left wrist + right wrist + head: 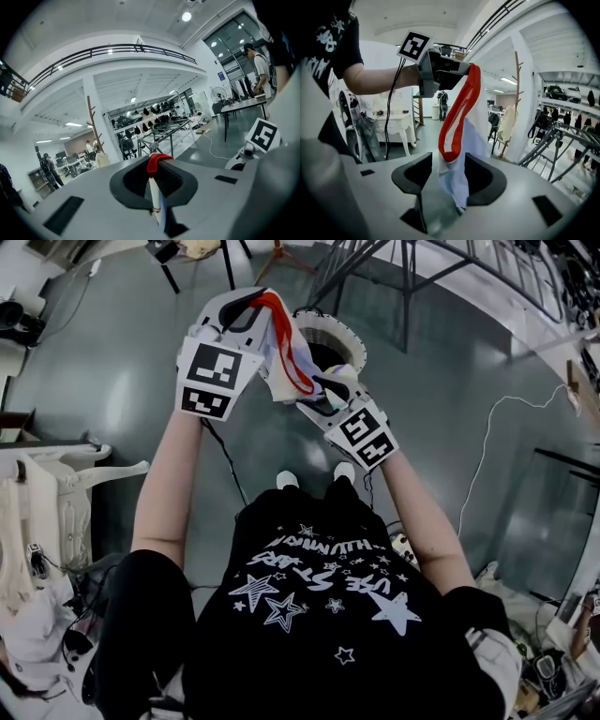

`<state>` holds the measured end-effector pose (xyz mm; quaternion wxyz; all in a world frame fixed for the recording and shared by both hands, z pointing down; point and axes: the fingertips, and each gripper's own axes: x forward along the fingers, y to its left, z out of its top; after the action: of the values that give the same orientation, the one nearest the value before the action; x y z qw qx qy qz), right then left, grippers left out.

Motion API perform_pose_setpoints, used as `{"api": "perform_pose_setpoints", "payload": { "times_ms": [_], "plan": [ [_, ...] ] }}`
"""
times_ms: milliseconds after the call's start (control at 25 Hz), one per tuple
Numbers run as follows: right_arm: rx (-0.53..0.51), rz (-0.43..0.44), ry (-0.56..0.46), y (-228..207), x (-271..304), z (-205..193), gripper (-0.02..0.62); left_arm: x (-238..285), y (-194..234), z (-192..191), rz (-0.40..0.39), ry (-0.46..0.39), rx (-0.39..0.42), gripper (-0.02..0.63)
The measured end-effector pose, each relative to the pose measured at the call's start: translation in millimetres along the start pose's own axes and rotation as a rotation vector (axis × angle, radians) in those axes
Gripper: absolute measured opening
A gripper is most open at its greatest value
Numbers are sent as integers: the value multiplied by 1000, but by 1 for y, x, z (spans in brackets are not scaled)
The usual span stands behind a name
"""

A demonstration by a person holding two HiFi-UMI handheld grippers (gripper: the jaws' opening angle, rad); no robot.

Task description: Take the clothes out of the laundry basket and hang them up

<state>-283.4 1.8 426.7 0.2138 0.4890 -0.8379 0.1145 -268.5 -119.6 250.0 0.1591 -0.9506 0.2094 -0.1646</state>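
Grey glossy floor (pixel 450 390); laundry basket (pixel 349 329), garment (pixel 281 343), metal rack (pixel 405 296).

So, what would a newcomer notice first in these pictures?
The white garment with red trim, held up at the top centre of the head view: the left gripper is shut on its red edge, and the cloth hangs down between the open jaws of the right gripper. Just beyond them a white laundry basket stands on the grey floor.
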Motion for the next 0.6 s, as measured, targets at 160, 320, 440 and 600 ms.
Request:
{"api": "perform_pose_setpoints", "payload": {
  "times_ms": [160,320,440,600],
  "plan": [
    [-73,30,-4,-12,-4,5,230,1,4,6,13,-5,3,31],
    [-136,55,-33,-17,2,18,222,2,2,11,11,-12,-8,31],
    [-149,66,-64,-17,9,27,152,2,0,10,7,-7,-18,29],
    [-120,57,-105,-21,1,36,28,1,5,0,24,18,-27,31]
  ]
}}
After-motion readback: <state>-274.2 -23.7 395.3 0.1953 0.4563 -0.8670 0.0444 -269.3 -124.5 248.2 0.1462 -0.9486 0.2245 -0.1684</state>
